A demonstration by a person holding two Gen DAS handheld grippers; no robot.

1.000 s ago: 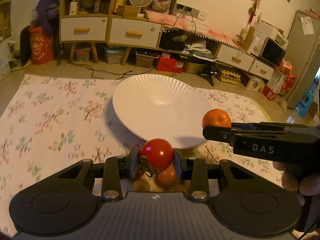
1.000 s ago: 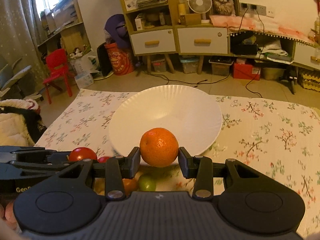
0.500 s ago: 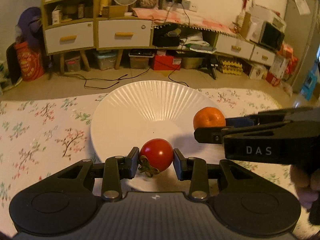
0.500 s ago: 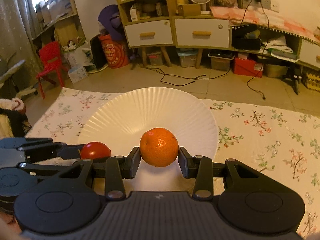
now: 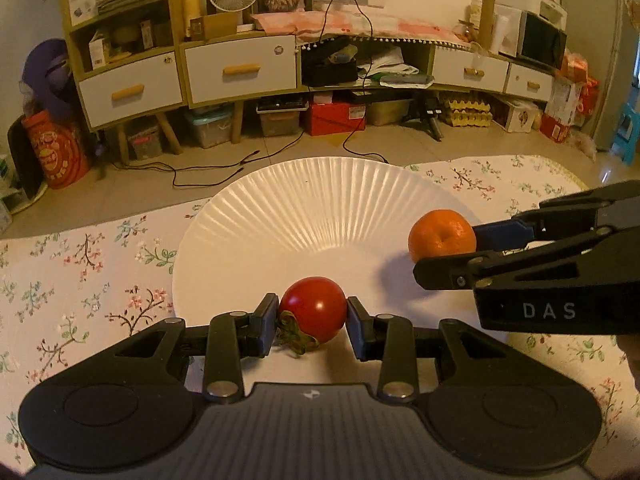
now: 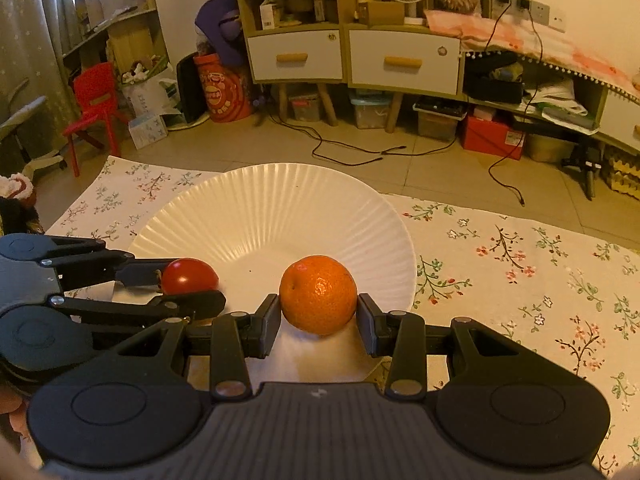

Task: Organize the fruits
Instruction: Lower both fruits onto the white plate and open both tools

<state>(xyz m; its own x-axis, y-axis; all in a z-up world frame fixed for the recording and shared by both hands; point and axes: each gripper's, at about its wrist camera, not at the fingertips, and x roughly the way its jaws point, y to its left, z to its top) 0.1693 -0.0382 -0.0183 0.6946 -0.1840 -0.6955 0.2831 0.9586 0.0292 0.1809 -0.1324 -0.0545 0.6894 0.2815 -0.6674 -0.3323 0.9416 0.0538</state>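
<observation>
- Two claws, each closed narrowly on one fruit: the left claw [image 5: 313,322] pinches a red tomato [image 5: 313,308], the right claw [image 6: 318,314] an orange mandarin [image 6: 318,294].
- Both fruits hang low over the near part of a ribbed white plate [image 5: 304,200], apparently poised for release there.
- Beneath the plate, a floral cloth [image 6: 520,264] covers the bench.

Both grippers carry forward from the flowered cloth's near side; the left gripper [image 5: 312,322] brings its tomato [image 5: 313,309] over the white plate [image 5: 304,216]; the right gripper [image 6: 318,319] brings its orange [image 6: 318,294] over the rim too.
</observation>
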